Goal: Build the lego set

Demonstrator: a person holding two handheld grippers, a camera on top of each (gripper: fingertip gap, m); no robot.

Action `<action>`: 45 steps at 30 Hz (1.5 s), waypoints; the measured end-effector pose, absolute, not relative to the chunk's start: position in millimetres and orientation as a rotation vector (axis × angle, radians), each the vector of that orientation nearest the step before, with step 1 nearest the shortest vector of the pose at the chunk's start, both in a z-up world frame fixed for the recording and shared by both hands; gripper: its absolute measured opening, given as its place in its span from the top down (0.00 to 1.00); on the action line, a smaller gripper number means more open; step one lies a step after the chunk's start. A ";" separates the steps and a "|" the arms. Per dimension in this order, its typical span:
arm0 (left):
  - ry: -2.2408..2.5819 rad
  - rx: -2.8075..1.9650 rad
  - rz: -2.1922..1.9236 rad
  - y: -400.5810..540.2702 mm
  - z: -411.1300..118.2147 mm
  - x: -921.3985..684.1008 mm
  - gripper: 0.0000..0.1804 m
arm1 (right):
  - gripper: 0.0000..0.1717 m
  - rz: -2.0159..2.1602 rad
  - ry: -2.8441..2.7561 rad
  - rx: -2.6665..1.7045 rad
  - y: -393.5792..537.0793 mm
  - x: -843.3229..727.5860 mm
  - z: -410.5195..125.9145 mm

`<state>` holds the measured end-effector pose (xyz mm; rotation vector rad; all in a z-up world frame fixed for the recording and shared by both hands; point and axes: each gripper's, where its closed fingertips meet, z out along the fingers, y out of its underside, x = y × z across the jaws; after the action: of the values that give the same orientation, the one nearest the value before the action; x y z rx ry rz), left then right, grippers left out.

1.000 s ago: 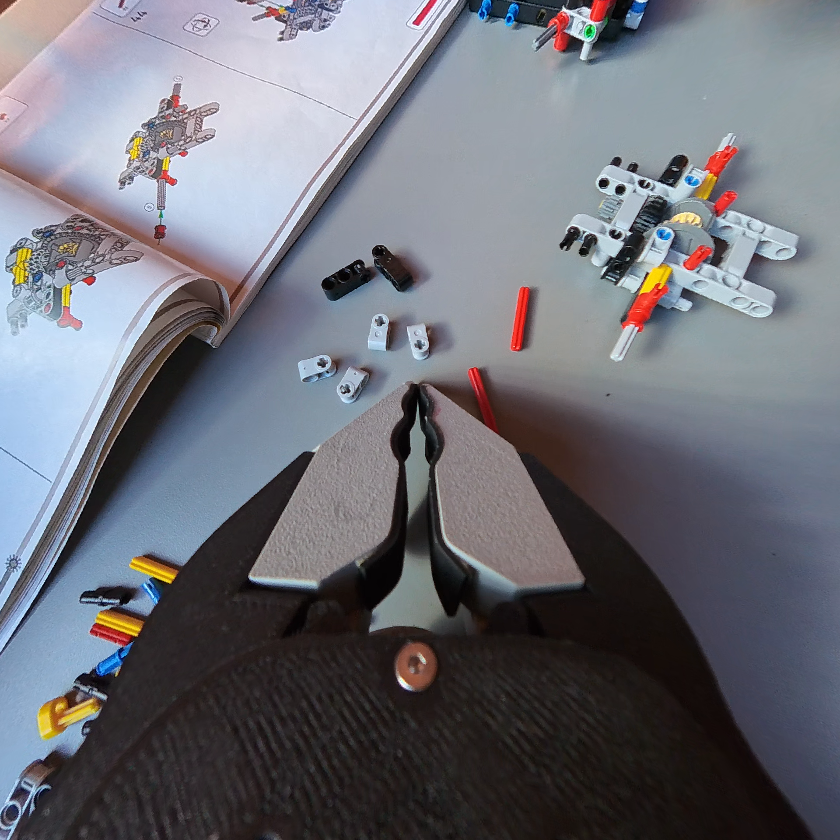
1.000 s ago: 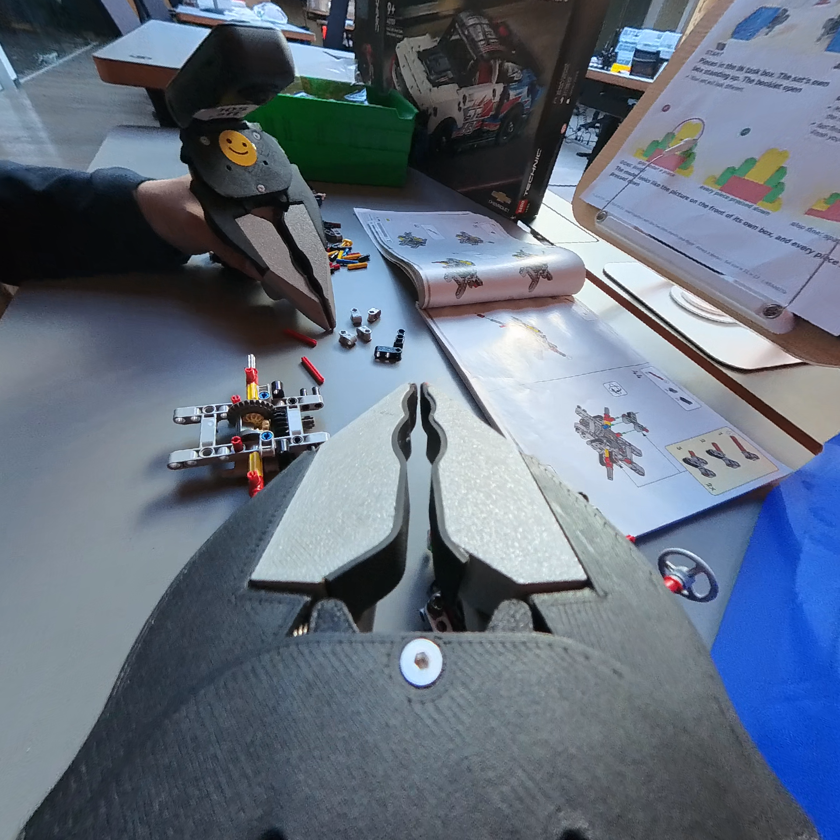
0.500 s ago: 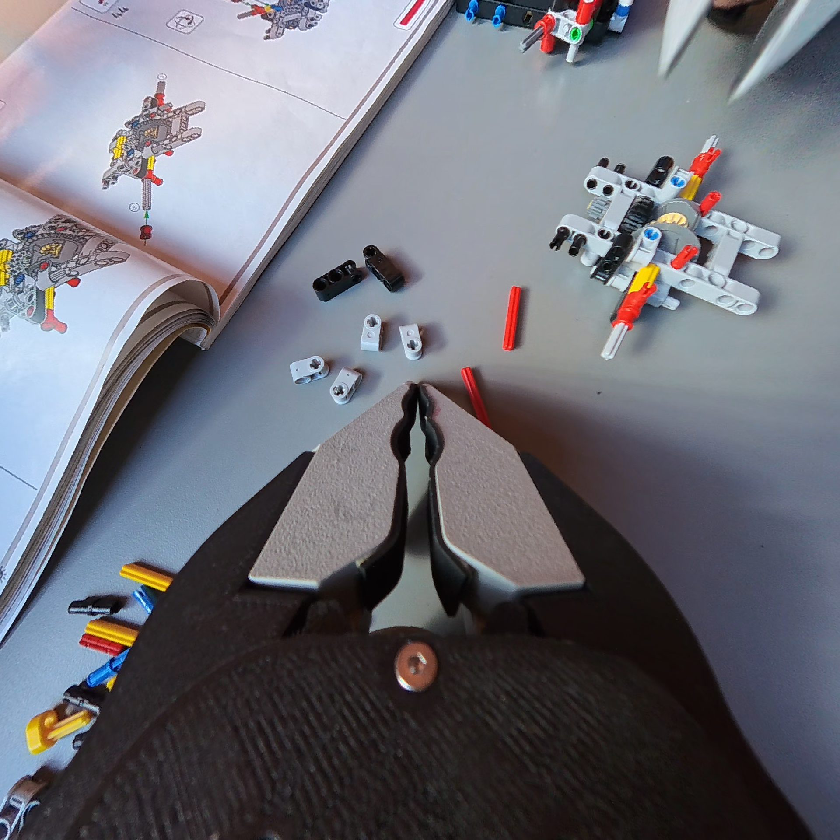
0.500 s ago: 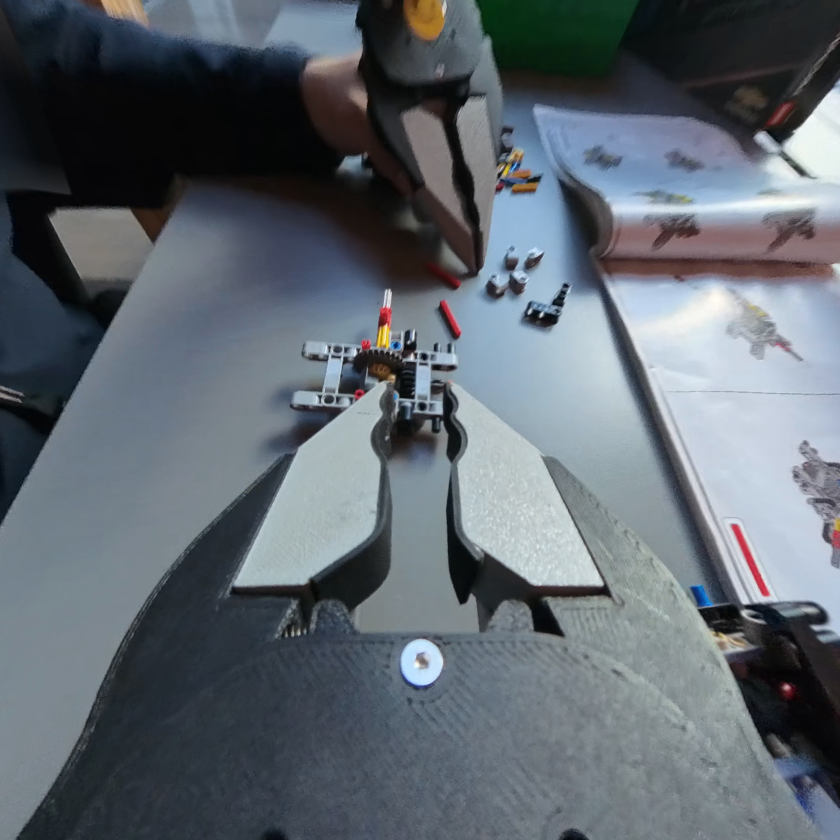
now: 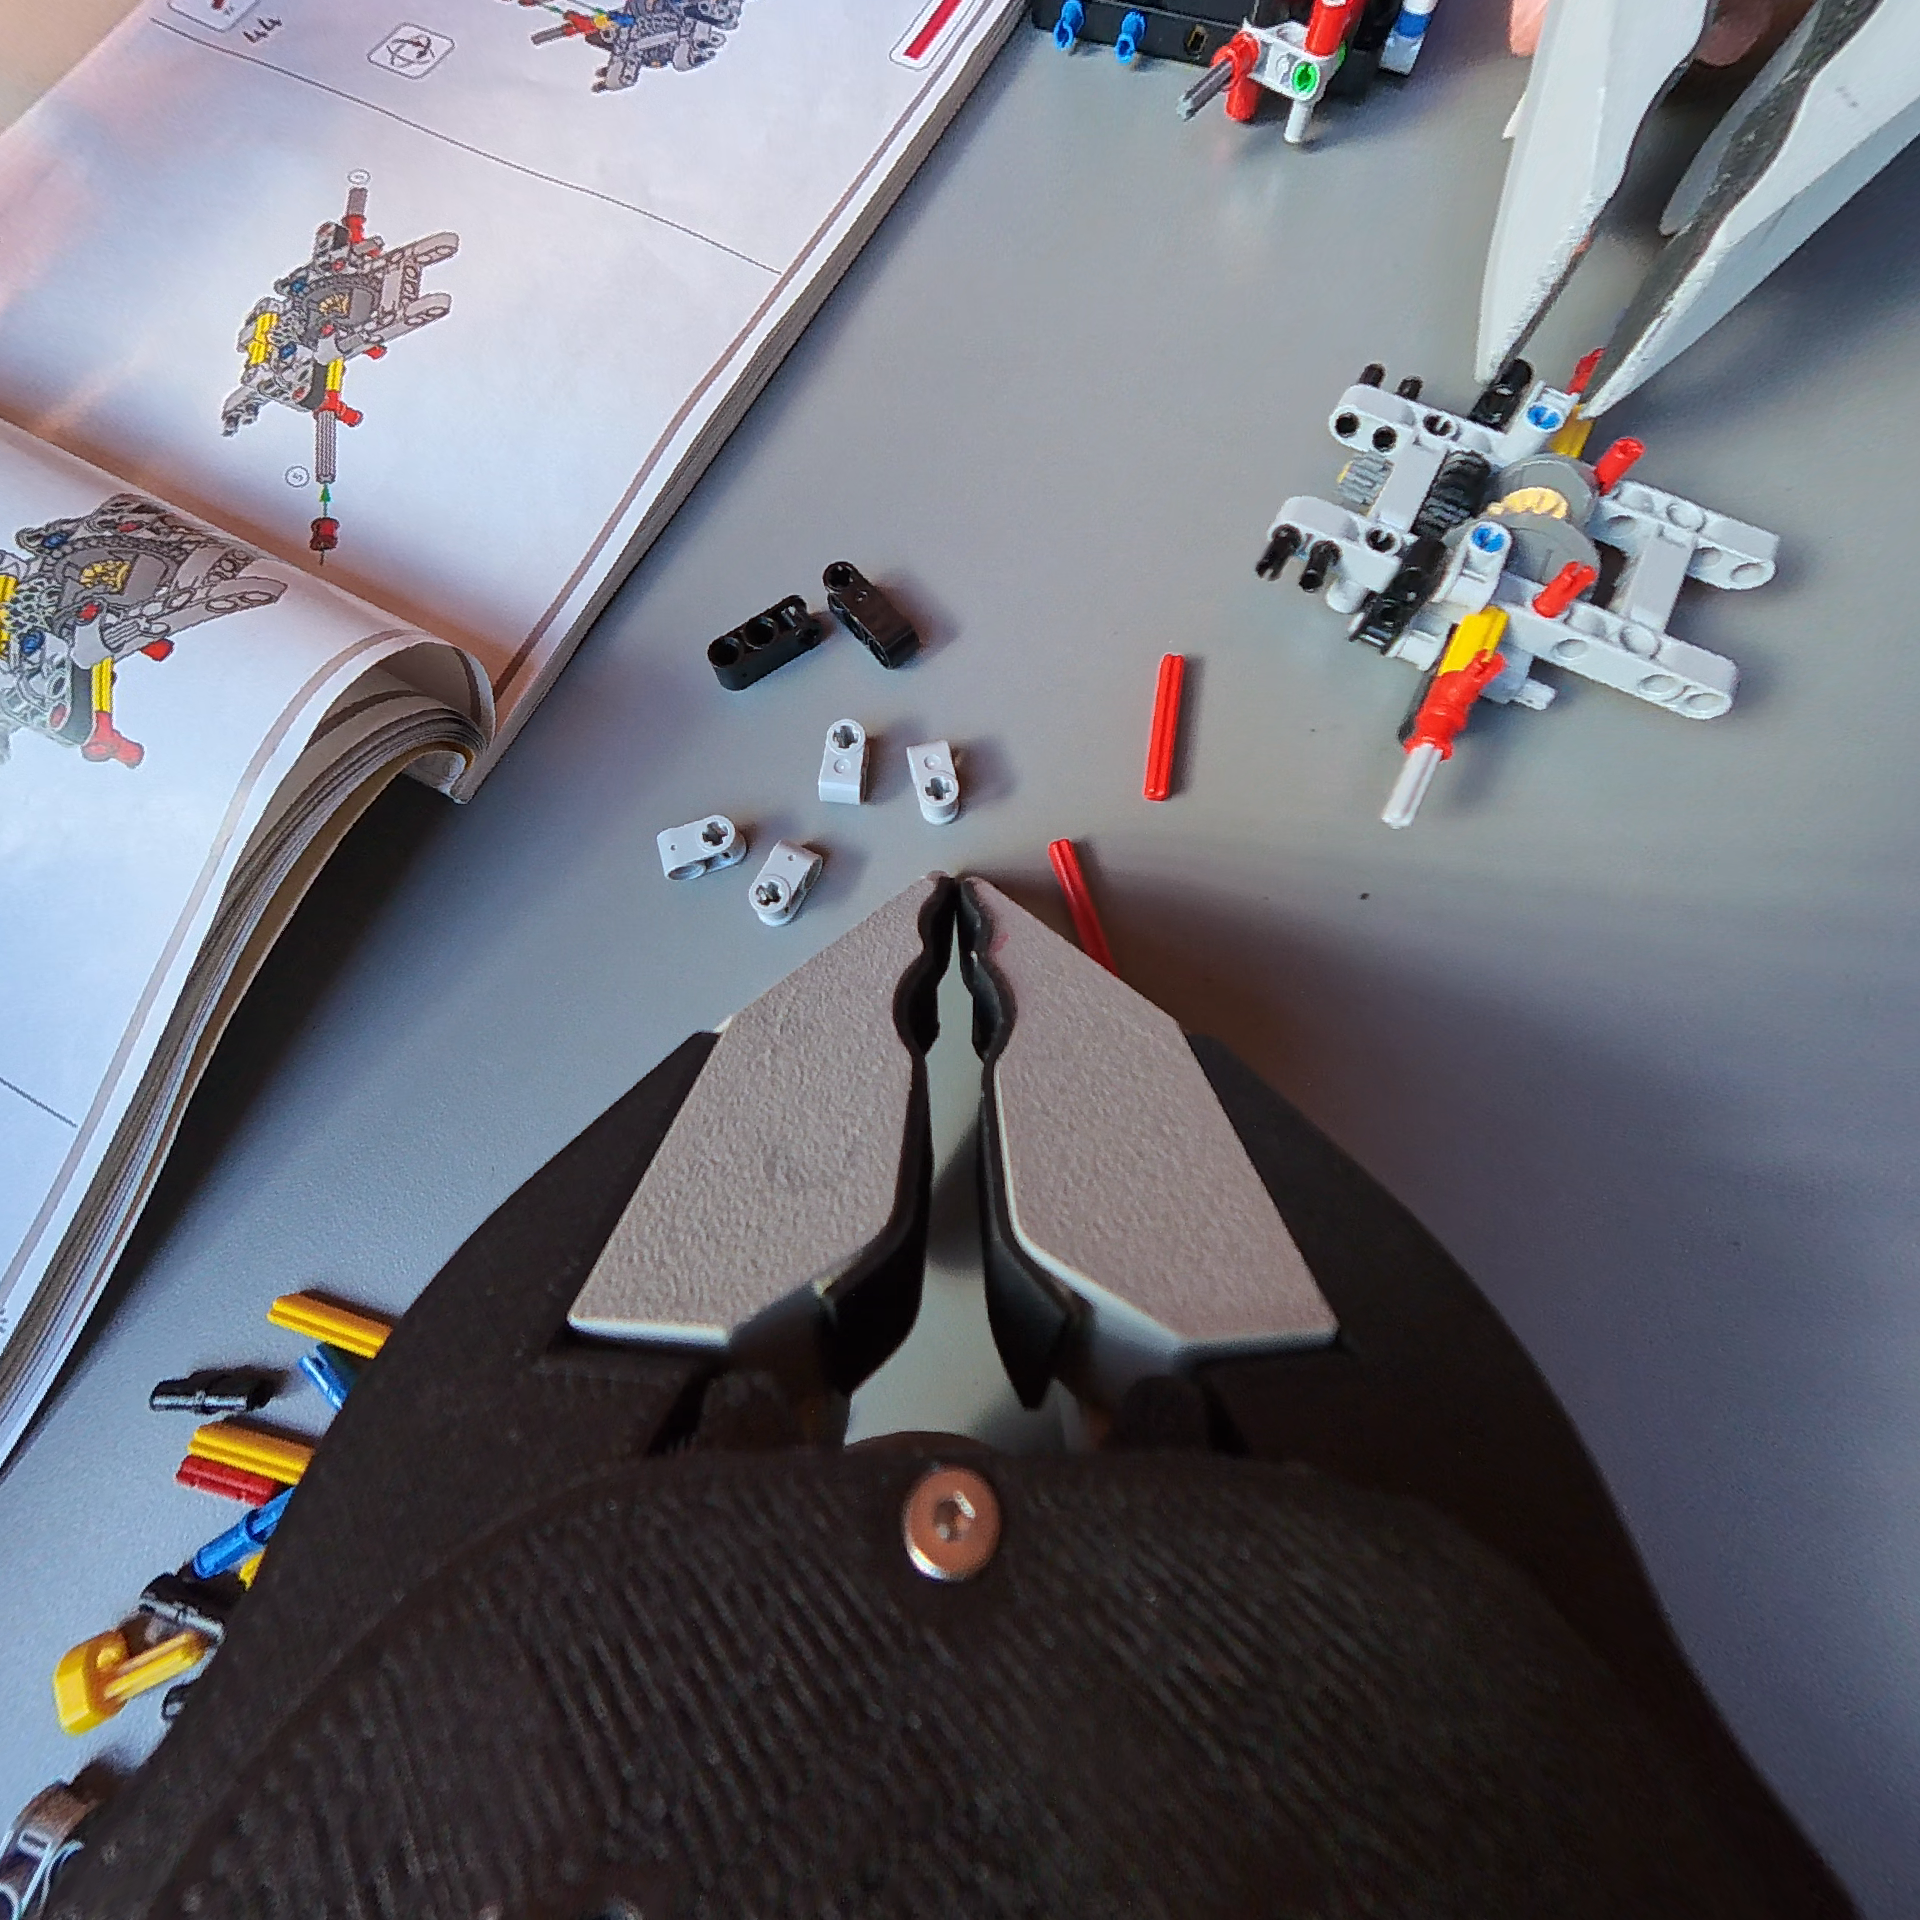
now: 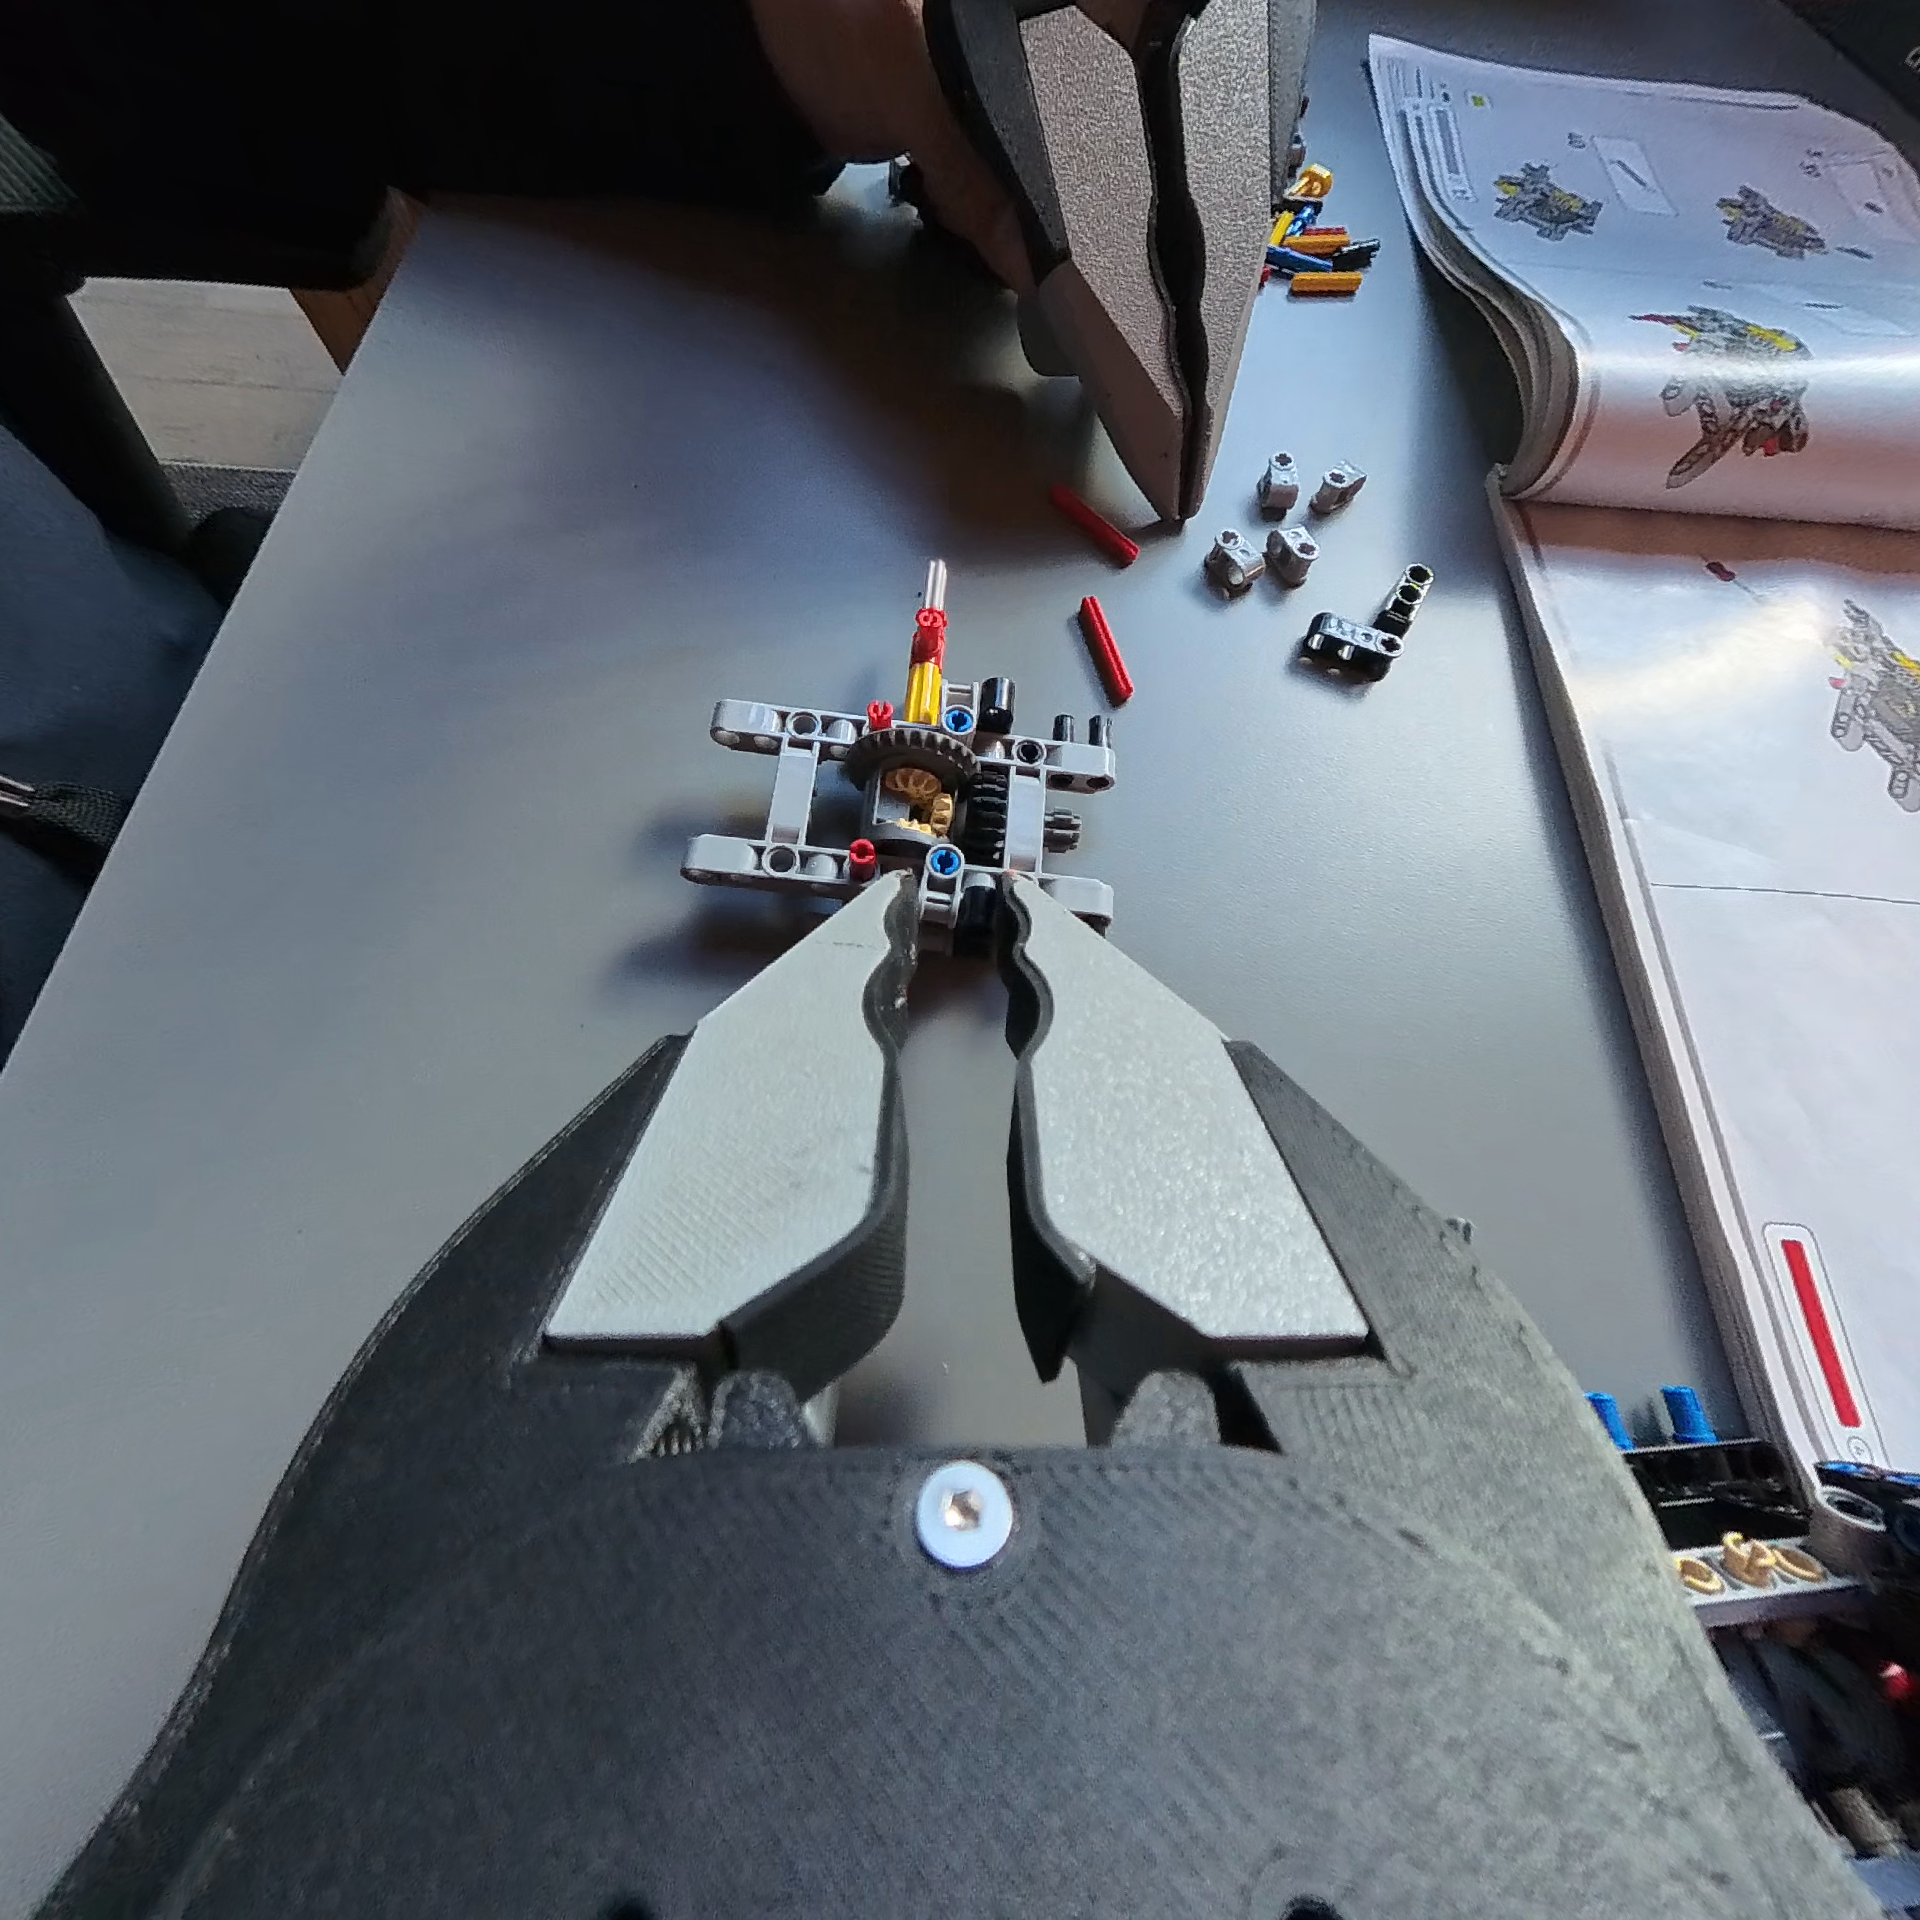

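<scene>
Since a second ago the right gripper (image 6: 954, 883) has swung down from hovering over the booklet and now has its fingers narrowed around the near edge of the grey beam-and-gear brick assembly (image 6: 904, 795), pinching the little grey-and-black stub that sticks out toward the camera. Both pads look pressed on it, though it's a tight spot to read.

The assembly lies flat on the grey worktop (image 6: 468, 623), long beams running left-right in the right wrist view, with its yellow-and-red axle pointing away from the fingers toward the left gripper (image 6: 1179, 509).

That left gripper has its fingers closed tip to tip on nothing, tips down near the worktop, just beside a loose red plastic axle rod (image 5: 1075, 899) and four small light-grey connector pieces (image 5: 790, 810).

The left wrist view also picks up the pile of yellow, red and blue pins (image 5: 249, 1444) by its own body. The right wrist view shows the person's dark sleeve (image 6: 416, 94) and more of the open instruction booklet (image 6: 1714, 312).
</scene>
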<state>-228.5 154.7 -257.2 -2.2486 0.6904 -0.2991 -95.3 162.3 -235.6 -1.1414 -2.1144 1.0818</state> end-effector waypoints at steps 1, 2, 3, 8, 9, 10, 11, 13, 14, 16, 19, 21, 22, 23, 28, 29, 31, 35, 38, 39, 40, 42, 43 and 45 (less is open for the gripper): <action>0.691 -2.249 -0.299 154.8 -257.3 -228.5 1.00 | 0.93 1.082 -2.115 -1.141 162.3 -95.3 -235.6; 0.690 -2.249 -0.300 154.8 -257.3 -228.5 1.00 | 0.93 1.081 -2.115 -1.141 162.3 -95.3 -235.6; 0.690 -2.249 -0.300 154.8 -257.3 -228.5 1.00 | 0.93 1.080 -2.114 -1.139 162.2 -95.3 -235.5; 0.690 -2.249 -0.301 154.8 -257.3 -228.5 1.00 | 0.94 1.073 -2.113 -1.135 162.4 -95.7 -235.6; 0.689 -2.249 -0.302 154.9 -257.4 -228.5 1.00 | 0.94 1.072 -2.113 -1.135 162.5 -95.7 -235.5; 0.689 -2.249 -0.302 154.9 -257.4 -228.5 1.00 | 0.94 1.069 -2.113 -1.133 162.4 -95.8 -235.6; 0.689 -2.249 -0.302 154.9 -257.4 -228.4 1.00 | 0.94 1.065 -2.113 -1.130 162.6 -95.9 -235.6; 0.690 -2.249 -0.302 154.9 -257.5 -228.4 1.00 | 0.94 1.059 -2.112 -1.126 162.7 -96.1 -235.6; 0.690 -2.249 -0.302 154.9 -257.5 -228.5 1.00 | 0.94 1.057 -2.111 -1.125 162.8 -96.2 -235.6; 0.690 -2.249 -0.302 154.9 -257.5 -228.5 1.00 | 0.94 1.053 -2.110 -1.124 163.1 -96.5 -235.6; 0.689 -2.249 -0.302 154.9 -257.6 -228.5 1.00 | 0.94 1.053 -2.109 -1.123 163.3 -96.6 -235.5; 0.689 -2.249 -0.302 154.9 -257.6 -228.5 1.00 | 0.94 1.056 -2.110 -1.123 163.2 -96.4 -235.4; 0.689 -2.249 -0.302 154.9 -257.6 -228.6 1.00 | 0.94 1.057 -2.111 -1.122 163.2 -96.2 -235.4; 0.689 -2.249 -0.302 154.9 -257.6 -228.6 1.00 | 0.94 1.058 -2.112 -1.120 163.1 -96.0 -235.3; 0.690 -2.249 -0.303 154.9 -257.6 -228.5 1.00 | 0.94 1.060 -2.114 -1.115 162.5 -95.3 -235.3; 0.690 -2.249 -0.303 154.8 -257.7 -228.5 1.00 | 0.94 1.060 -2.115 -1.114 162.5 -95.2 -235.1; 0.689 -2.249 -0.304 154.9 -257.7 -228.5 1.00 | 0.94 1.062 -2.115 -1.113 162.4 -95.0 -235.1; 0.689 -2.250 -0.305 154.9 -257.7 -228.6 1.00 | 0.94 1.065 -2.111 -1.104 162.0 -95.0 -234.1; 0.689 -2.250 -0.306 154.8 -257.7 -228.6 1.00 | 0.94 1.080 -2.099 -1.099 162.0 -95.2 -231.7; 0.689 -2.250 -0.306 154.8 -257.7 -228.6 1.00 | 0.94 1.087 -2.094 -1.099 162.2 -95.2 -230.9; 0.689 -2.250 -0.306 154.8 -257.7 -228.6 1.00 | 0.94 1.093 -2.091 -1.101 162.3 -95.3 -230.2; 0.689 -2.250 -0.307 154.8 -257.7 -228.6 1.00 | 0.94 1.101 -2.086 -1.104 162.8 -95.4 -229.3; 0.689 -2.250 -0.307 154.8 -257.7 -228.6 1.00 | 0.94 1.102 -2.084 -1.103 162.9 -95.4 -229.1; 0.689 -2.250 -0.307 154.8 -257.7 -228.6 1.00 | 0.93 1.103 -2.081 -1.100 162.9 -95.4 -228.6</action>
<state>-228.6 154.8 -257.7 -2.2498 0.6887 -0.3066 -95.4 162.9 -228.6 -1.1004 -2.0808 1.1025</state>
